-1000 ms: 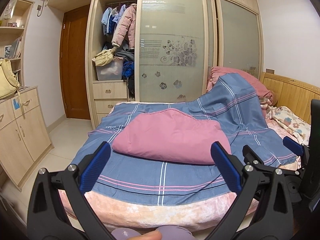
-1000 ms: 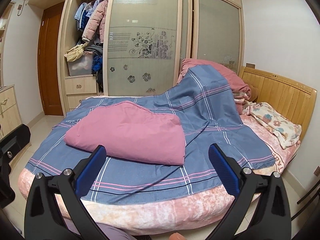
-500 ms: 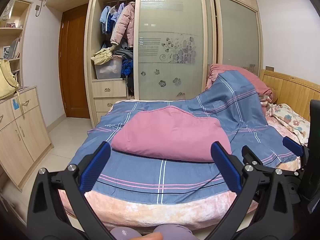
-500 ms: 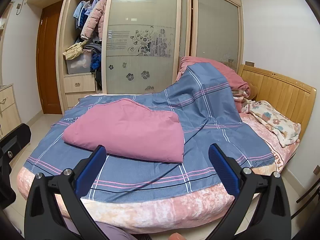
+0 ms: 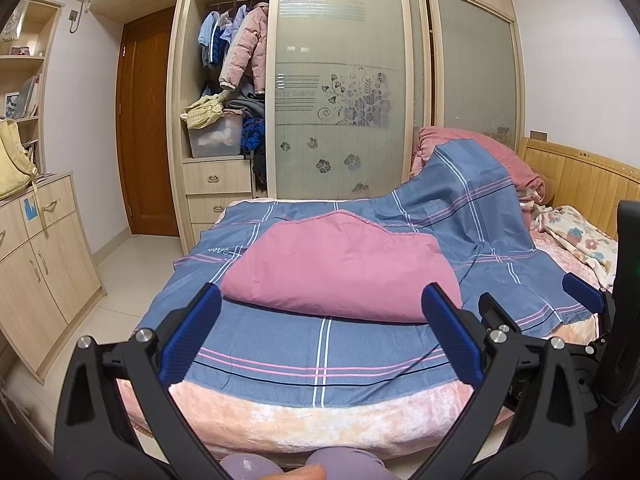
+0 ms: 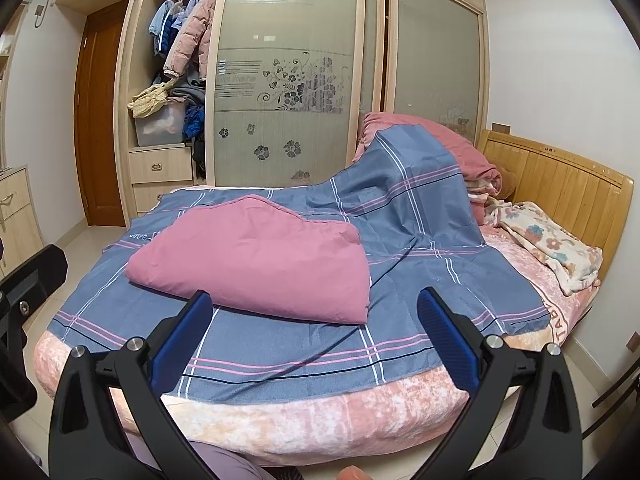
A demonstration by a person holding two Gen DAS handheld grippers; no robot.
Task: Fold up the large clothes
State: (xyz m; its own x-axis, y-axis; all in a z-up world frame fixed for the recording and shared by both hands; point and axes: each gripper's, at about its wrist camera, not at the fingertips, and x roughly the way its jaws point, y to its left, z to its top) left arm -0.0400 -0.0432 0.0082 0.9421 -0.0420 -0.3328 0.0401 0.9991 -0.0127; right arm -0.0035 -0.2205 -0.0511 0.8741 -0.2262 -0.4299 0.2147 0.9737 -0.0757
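A folded pink quilt (image 5: 340,268) lies on a blue plaid sheet (image 5: 304,356) spread over the bed; both also show in the right wrist view, the quilt (image 6: 256,264) on the sheet (image 6: 304,352). The sheet's far right part is draped up over a pink bedding pile (image 5: 500,160). My left gripper (image 5: 320,332) is open and empty, held before the bed's near edge. My right gripper (image 6: 316,336) is open and empty, also short of the near edge. The right gripper's tip shows in the left wrist view (image 5: 584,292).
A pink plush mattress cover (image 6: 320,424) forms the near bed edge. A wooden headboard (image 6: 560,192) and floral blanket (image 6: 552,248) are at the right. A wardrobe (image 5: 340,80) with hanging coats stands behind, a cabinet (image 5: 36,256) at left.
Both grippers have moved slightly, so the bed and wardrobe sit a little lower in both views. Both stay open and empty. The quilt and sheet have not moved.
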